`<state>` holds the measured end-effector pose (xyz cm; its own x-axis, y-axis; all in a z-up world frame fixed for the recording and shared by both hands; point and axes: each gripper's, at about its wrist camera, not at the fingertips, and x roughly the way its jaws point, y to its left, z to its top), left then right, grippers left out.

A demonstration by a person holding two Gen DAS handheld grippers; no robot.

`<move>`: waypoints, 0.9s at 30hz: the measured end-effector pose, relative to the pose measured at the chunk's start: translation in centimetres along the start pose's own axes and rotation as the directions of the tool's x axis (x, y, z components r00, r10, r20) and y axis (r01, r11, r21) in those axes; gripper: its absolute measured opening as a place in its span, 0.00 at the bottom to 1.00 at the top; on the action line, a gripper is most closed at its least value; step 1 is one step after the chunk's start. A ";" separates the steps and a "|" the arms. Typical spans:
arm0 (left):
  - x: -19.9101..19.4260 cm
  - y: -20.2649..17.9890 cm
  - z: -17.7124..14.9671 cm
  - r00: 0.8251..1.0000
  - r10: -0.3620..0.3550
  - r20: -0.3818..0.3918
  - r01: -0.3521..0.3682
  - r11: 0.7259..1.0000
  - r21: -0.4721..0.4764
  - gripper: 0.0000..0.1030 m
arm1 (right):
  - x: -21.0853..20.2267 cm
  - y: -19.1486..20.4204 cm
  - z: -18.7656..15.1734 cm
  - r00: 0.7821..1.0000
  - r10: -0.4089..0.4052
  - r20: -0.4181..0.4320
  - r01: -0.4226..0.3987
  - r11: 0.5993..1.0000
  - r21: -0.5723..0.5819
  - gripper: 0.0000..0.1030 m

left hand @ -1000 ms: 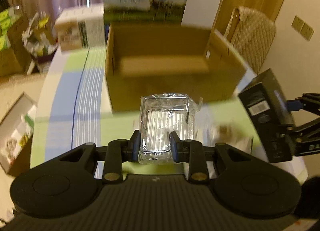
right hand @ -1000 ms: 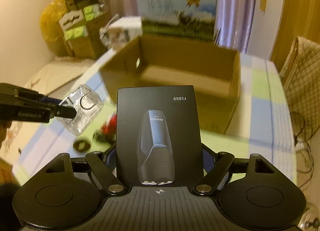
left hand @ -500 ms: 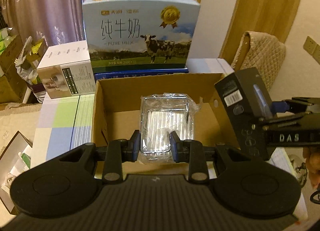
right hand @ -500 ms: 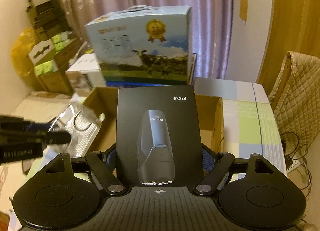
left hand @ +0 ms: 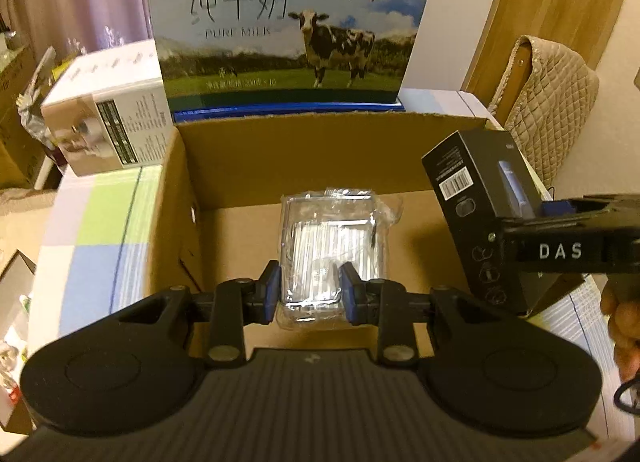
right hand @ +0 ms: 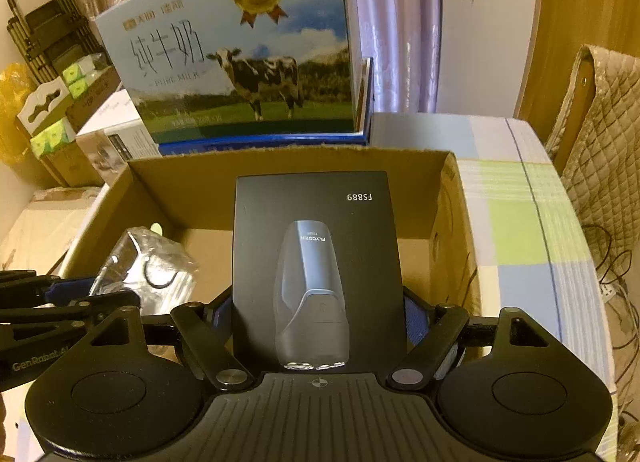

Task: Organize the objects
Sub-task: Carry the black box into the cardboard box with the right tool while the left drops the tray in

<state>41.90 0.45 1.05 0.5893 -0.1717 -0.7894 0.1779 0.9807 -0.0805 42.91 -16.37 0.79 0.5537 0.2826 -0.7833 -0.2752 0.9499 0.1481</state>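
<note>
— Far left on the bench (left hand: 100,221)?
— White carton (left hand: 108,121), lying beside the open cardboard box (left hand: 168,221), just off its left wall. Checked cloth in pale blue, green and white under both.

— Behind the box?
— Tall milk carton (left hand: 288,21) with a cow printed on it, standing upright against the box's far wall.

— Left gripper (left hand: 309,294)?
— Hovering over the box's opening, blue-padded fingers (left hand: 272,294) clenched on the clear plastic case (left hand: 332,246), pinching its near end. Crinkled wrap around the case. Held above the box floor, near the middle in the left wrist view; touching the floor or not, impossible to tell.

— Same case from the right wrist view?
— Seen at the left, over the box's left half, tilted, left gripper's fingers gripping it from the side.

— Right gripper (right hand: 320,322)?
— Fingers (right hand: 416,322) clamped on the lower sides of the black shaver box (right hand: 316,246), marked FS889, held upright with its printed face toward the camera. Over the box's right half, near the right wall (right hand: 452,229).

— Anything further right?
— Bare stretch of checked cloth, then a quilted chair back (right hand: 600,141) at the edge. In the left wrist view, part of a hand (left hand: 624,322) behind the right gripper.
</note>
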 end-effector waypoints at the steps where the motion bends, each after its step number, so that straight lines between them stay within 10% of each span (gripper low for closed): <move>1: 0.2 0.0 -0.1 1.000 0.002 0.002 -0.002 1.000 -0.006 0.30 | 0.3 0.0 -0.2 1.000 -0.005 -0.003 0.005 1.000 0.002 0.74; 27: -7.5 0.8 -3.4 0.991 0.011 0.130 -0.007 0.999 -0.031 0.38 | -5.4 0.1 -2.2 0.992 -0.011 0.129 0.014 1.000 -0.022 0.82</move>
<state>34.96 2.83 4.86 0.6888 -0.1718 -0.7043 0.1492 0.9843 -0.0942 38.17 -18.06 3.70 0.6535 0.2866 -0.7006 -0.2844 0.9507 0.1237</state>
